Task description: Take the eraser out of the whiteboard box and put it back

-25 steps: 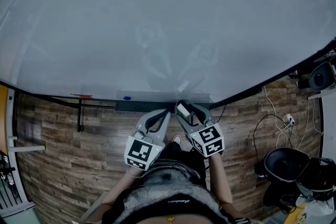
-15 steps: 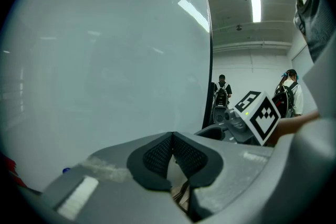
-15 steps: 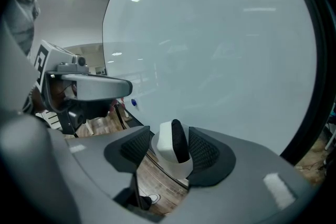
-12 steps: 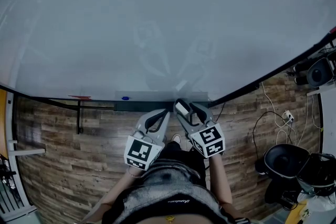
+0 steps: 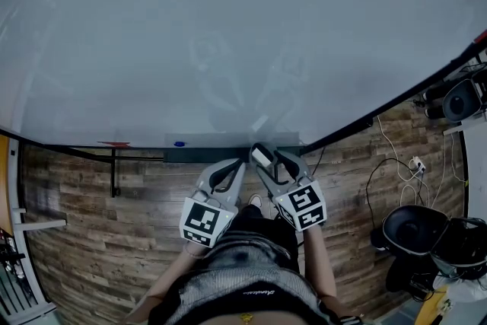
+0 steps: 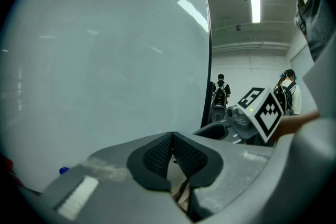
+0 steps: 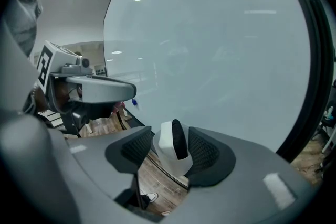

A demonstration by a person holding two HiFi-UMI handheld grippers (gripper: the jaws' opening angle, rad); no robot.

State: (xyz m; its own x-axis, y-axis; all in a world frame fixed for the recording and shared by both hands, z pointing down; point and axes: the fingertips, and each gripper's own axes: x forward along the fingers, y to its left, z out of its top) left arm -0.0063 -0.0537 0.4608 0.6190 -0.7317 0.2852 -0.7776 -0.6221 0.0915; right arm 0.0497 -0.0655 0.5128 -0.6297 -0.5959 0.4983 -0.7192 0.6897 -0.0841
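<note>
Head view: whiteboard [image 5: 228, 34] fills the top. The box [image 5: 217, 154] runs along its bottom edge, w/ wood floor [image 5: 91, 224] below. My right gripper [image 5: 266, 157] sits just at 6 o'clock of the box's right end, w/ the eraser [image 5: 261, 157] in it. So the eraser is out of the box, over the floor. My left gripper [image 5: 239, 164] is just beside, at 9 o'clock of the right one.

Left gripper view: left gripper [image 6: 171, 137] is closed, pads meeting at the tips, nothing between them. The right gripper's marker cube [image 6: 261, 110] shows at 3 o'clock.

Right gripper view: right gripper [image 7: 169, 136] has just been closing, and the eraser [image 7: 167, 153] stands between the pads, clamped. It's tilted, black felt side on the right pad.

Risks, as I judge them:
- Grip looks skewed, so the eraser could twist or slip and drop to the floor.
- Going back in, a tilted eraser may catch the box rim and get levered out.
- The grippers are close, so a sideways move could knock them together.
</note>
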